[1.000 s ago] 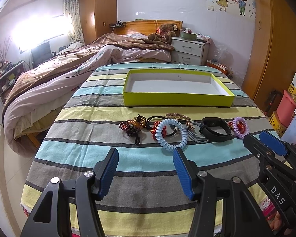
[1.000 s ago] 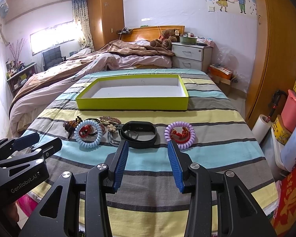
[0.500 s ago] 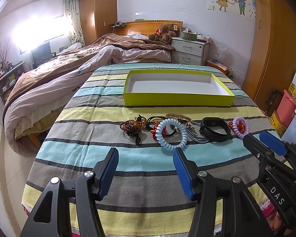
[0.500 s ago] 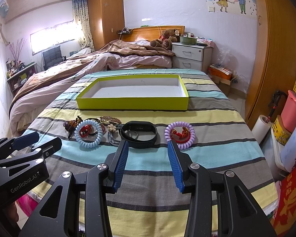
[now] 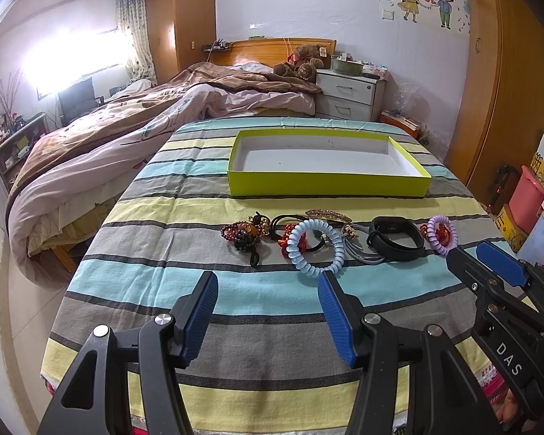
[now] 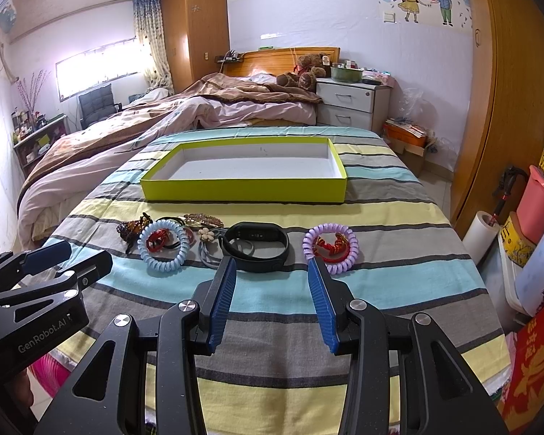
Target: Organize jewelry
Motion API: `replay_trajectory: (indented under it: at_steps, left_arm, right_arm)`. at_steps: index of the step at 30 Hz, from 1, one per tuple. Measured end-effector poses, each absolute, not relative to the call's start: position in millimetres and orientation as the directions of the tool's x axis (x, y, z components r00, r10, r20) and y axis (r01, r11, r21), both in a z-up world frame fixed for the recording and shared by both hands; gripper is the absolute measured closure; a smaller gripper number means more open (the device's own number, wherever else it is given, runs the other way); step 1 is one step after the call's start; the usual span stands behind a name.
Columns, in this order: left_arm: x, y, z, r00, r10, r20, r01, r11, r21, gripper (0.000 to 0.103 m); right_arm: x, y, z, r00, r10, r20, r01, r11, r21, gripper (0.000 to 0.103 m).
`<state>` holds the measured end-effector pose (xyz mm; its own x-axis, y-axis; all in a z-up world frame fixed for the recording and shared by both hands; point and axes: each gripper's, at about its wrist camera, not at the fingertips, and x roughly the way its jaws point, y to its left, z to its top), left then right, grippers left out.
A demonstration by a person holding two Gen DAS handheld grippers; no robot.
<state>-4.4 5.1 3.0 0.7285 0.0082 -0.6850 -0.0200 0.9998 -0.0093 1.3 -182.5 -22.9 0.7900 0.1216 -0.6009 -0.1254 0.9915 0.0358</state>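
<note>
Nothing has moved: my left claw (image 5: 266, 311) and right claw (image 6: 270, 301) both still wait wide open, holding nothing. The flat yellow-green cardboard tray (image 6: 243, 189) sits bare (no jewelry inside), so sorting hasn't started. I think the black rubber wristband (image 6: 255, 242) goes first.

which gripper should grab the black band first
Probably the right gripper: its open jaws point almost straight at the black band just ahead. The left gripper is open too, but faces the blue coil, with the band off to its right.

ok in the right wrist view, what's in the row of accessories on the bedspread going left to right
brown beaded hair tie → light blue spiral hair tie → black fitness band → purple spiral hair tie. The small pieces tangled between the blue tie and the band overlap too much to order.
</note>
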Motion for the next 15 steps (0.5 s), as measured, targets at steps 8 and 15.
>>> replay_trajectory:
  at_steps: [8, 15]
  left_arm:
    - [-3.7, 7.2, 3.3, 0.726, 0.007, -0.688, -0.018, 1.000, -0.008, 0.046]
    - [1.0, 8.3, 2.0, 0.721, 0.000, -0.693, -0.010, 1.000, -0.010, 0.046]
  right_arm:
    - [1.8, -183.6, -21.9, 0.788, 0.124, -0.603, -0.128, 0.991, 0.036, 0.061]
    - [8.4, -185.8, -22.5, 0.783, 0.130, -0.608, -0.134, 0.990, 0.039, 0.061]
